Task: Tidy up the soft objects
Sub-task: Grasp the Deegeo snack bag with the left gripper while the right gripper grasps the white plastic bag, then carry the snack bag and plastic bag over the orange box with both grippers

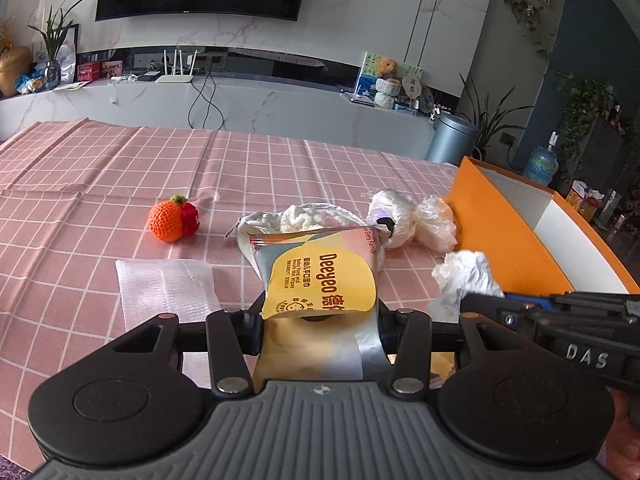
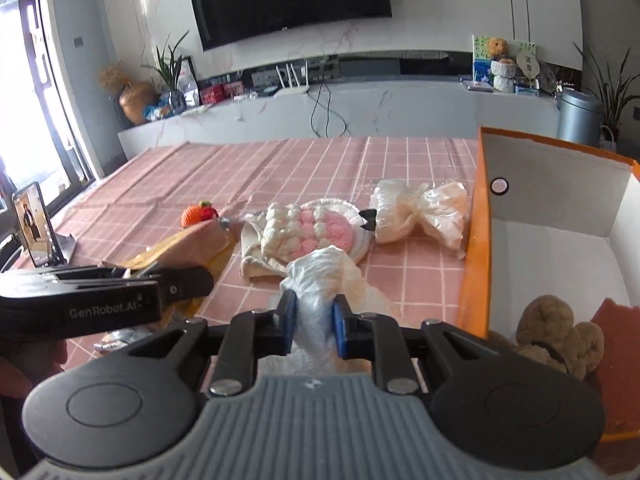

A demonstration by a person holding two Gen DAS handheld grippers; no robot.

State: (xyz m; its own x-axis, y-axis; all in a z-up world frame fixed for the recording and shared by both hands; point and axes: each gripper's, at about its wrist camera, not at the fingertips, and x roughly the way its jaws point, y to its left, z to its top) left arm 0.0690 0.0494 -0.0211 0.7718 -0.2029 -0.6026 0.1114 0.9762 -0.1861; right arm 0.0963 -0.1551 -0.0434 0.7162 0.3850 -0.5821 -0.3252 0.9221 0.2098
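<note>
My left gripper (image 1: 320, 316) is shut on a yellow and silver Deeyeo wet wipes pack (image 1: 320, 276), held above the pink checked tablecloth. My right gripper (image 2: 314, 320) is shut on a crumpled white plastic bag (image 2: 320, 280), which also shows in the left wrist view (image 1: 464, 276). A crocheted orange and red fruit (image 1: 172, 220) lies to the left. A white and pink knitted piece (image 2: 308, 232) lies in the middle. A wrapped cream bundle (image 2: 420, 212) lies by the orange box (image 2: 476, 240). A brown teddy bear (image 2: 556, 336) lies inside the box.
A white foam sheet (image 1: 168, 288) lies on the cloth at front left. A phone on a stand (image 2: 34, 224) stands at the table's left edge. Behind the table runs a marble TV bench with a router, plants and a grey bin (image 1: 452, 140).
</note>
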